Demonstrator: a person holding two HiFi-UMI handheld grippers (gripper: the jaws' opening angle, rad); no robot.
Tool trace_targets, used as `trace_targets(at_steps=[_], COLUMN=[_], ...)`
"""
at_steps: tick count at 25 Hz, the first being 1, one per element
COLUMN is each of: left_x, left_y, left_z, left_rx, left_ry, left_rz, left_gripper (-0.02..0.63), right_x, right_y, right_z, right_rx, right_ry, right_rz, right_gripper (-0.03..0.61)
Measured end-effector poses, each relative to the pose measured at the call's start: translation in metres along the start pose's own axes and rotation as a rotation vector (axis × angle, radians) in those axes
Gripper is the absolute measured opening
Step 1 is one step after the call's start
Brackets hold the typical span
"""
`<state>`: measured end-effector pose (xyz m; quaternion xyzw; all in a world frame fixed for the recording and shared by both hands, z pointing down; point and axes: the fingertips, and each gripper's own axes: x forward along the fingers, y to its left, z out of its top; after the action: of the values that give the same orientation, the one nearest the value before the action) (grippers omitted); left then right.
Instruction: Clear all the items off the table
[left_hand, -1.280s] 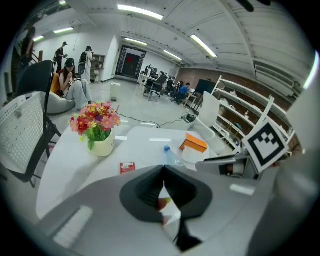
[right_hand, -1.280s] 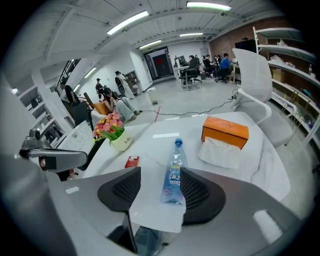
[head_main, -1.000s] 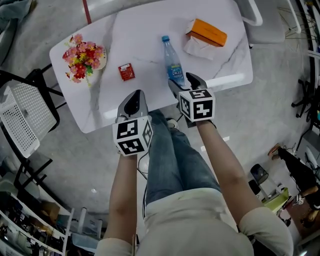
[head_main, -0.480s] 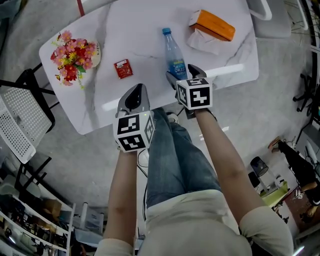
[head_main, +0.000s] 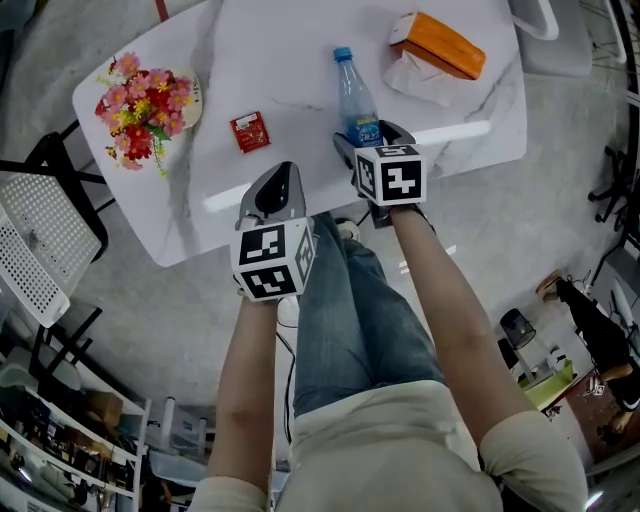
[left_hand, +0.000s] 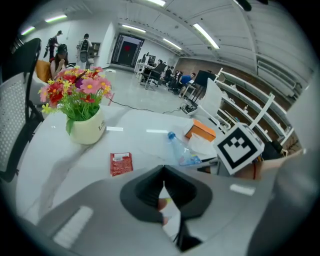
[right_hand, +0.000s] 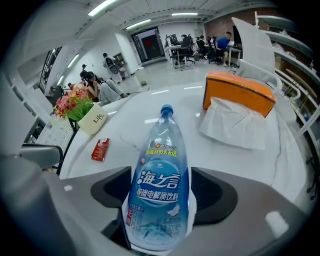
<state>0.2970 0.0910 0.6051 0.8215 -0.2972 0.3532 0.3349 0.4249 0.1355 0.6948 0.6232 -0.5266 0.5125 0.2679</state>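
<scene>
White marble worktop (head_main: 300, 60) filled the upper frame: flower pot (head_main: 145, 100) upper left, orange tissue box (head_main: 445, 45) upper right, water bottle (head_main: 355, 100) lying at centre, small red packet (head_main: 250, 131) left of it. Right gripper (right_hand: 161, 190) fingers had just been opening and stood apart either side of the bottle's lower end. Left gripper (left_hand: 163, 172) fingers were closed together at the worktop's near edge.

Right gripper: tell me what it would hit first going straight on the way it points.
The water bottle: it is already between the right gripper's jaws, which have just been opening and seem not to press it. How close its base is cannot be judged.
</scene>
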Motion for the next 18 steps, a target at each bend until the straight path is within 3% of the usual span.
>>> trace_targets(at_steps=[18], left_x=[-0.0037], left_y=[0.0008], left_z=[-0.0043], left_rx=[0.001], left_ry=[0.004], left_rz=[-0.005], left_gripper=[0.009], right_x=[0.0094], right_y=[-0.0040], right_z=[-0.0067], right_rx=[-0.008], right_ry=[0.030], right_rz=[-0.019], right_gripper=[0.331])
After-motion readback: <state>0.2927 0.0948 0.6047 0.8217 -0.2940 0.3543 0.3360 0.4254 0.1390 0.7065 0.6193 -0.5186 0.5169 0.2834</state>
